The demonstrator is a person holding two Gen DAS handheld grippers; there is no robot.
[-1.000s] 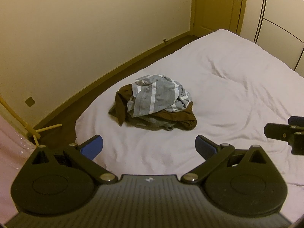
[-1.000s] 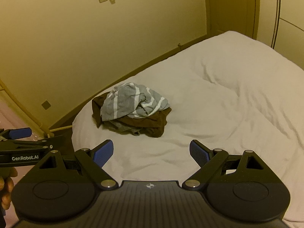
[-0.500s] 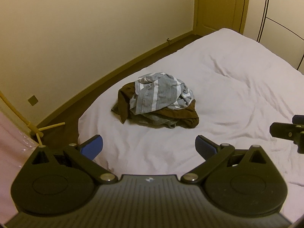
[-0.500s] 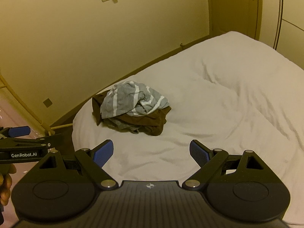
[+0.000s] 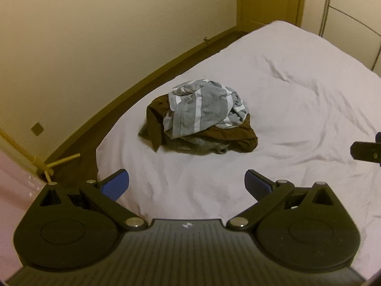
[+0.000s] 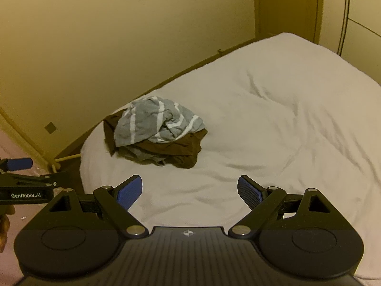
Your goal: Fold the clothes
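At far left of the room, wall [image 5: 95, 47] w/ a dark skirting strip runs along the floor; a thin wooden stand [image 5: 51, 166] sits at its foot.

Next rightward: bed [image 5: 297, 95], white cover, creased but bare apart from one heap. Clothes pile [image 5: 200, 116] lies near the bed's left corner, well apart from both tools. Top item: grey striped garment [image 5: 202, 104], bunched. Under it: brown garment [image 5: 238, 138], also crumpled, w/ more grey cloth showing beneath. Exact no. of pieces: cannot tell.

Task status, by judgement: 0% done. No item spread flat, none folded, no finished stack seen anywhere on the cover. All left to do: pick top piece, lay out, fold, repeat per garment.

Tools, left to right:
- Left gripper [image 5: 187, 182]: blue pads spread wide, nothing between them, touching nothing. Hangs above the bed's near edge, pointed at the pile.
- Right gripper [image 6: 190, 190]: pads likewise spread wide, empty, no contact w/ cloth or cover. Sits to the right of the other tool, same heading.

Far right: door [image 6: 309, 7] and cupboard fronts beyond the bed.

Risk note: layers are tangled; lifting the top piece may drag the brown one along.
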